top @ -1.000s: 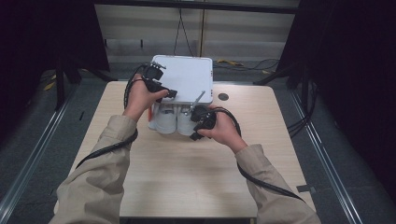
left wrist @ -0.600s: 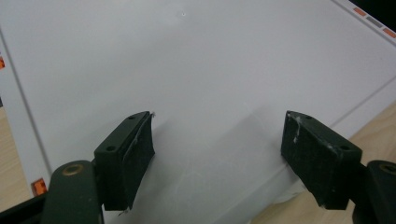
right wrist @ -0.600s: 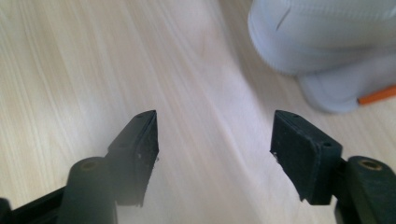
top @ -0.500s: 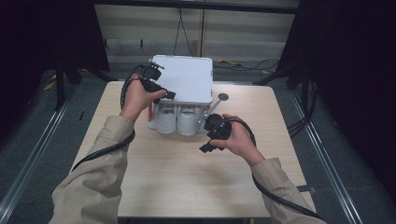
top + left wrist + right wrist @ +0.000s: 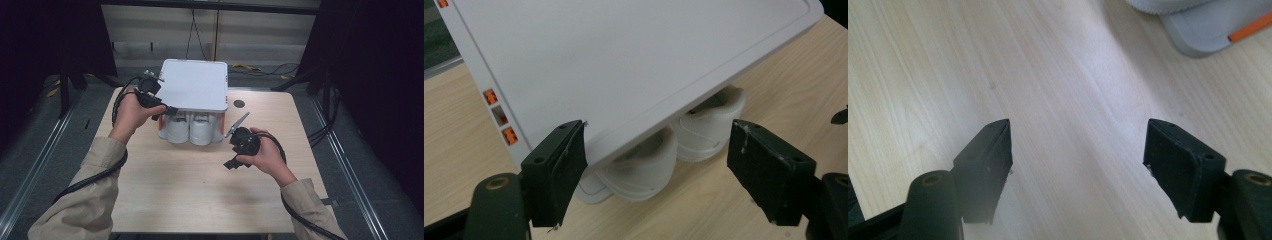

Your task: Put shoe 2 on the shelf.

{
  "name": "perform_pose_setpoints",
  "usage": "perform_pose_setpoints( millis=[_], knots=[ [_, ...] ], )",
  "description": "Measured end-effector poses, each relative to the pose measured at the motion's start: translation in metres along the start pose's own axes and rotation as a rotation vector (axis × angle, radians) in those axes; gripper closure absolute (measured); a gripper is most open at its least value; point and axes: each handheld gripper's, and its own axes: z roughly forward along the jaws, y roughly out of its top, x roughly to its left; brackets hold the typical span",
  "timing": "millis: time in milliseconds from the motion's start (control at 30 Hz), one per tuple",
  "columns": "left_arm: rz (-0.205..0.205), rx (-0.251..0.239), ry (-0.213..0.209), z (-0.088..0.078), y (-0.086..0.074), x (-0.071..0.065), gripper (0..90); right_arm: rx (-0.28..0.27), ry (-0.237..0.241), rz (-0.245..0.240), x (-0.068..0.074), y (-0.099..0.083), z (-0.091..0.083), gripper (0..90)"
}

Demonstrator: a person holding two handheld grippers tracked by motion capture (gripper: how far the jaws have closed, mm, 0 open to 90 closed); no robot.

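A white box-shaped unit point(image 5: 194, 85) with a flat lid stands at the back of the table, with white cylinders point(image 5: 190, 129) under its front edge. My left gripper point(image 5: 167, 109) is at the unit's front left corner. In the left gripper view it point(image 5: 656, 165) is open, with the lid's corner point(image 5: 624, 80) and two cylinders point(image 5: 644, 162) between the wide jaws. My right gripper point(image 5: 231, 163) hovers over bare wood to the right of the cylinders, apart from them. Its jaws point(image 5: 1078, 150) have just been opening and nothing lies between them.
Orange tabs point(image 5: 490, 96) line the unit's side. A grey base piece with an orange stripe point(image 5: 1198, 30) sits at the top right of the right gripper view. A round hole point(image 5: 239, 104) marks the wooden table point(image 5: 200, 190) right of the unit. Dark curtains and floor rails surround the table.
The right hand has pulled away from the cylinders, to the right and toward the person, with its jaws wider. The left hand has shifted slightly left at the unit's corner.
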Motion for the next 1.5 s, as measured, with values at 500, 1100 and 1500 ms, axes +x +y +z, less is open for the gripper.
perform_pose_setpoints(
  millis=[500, 1100, 1500],
  knots=[
    [-0.006, 0.039, -0.039, 0.003, -0.049, -0.005, 23.4, 0.006, -0.004, 0.047, -0.003, -0.033, -0.003, 25.7],
    [-0.008, 0.068, -0.065, 0.019, -0.106, -0.005, 23.0, -0.007, -0.042, 0.077, -0.001, -0.072, -0.002, 23.7],
    [0.015, 0.084, -0.070, 0.025, -0.141, -0.010, 22.6, -0.048, -0.076, 0.172, 0.005, -0.104, -0.012, 19.7]
  ],
)
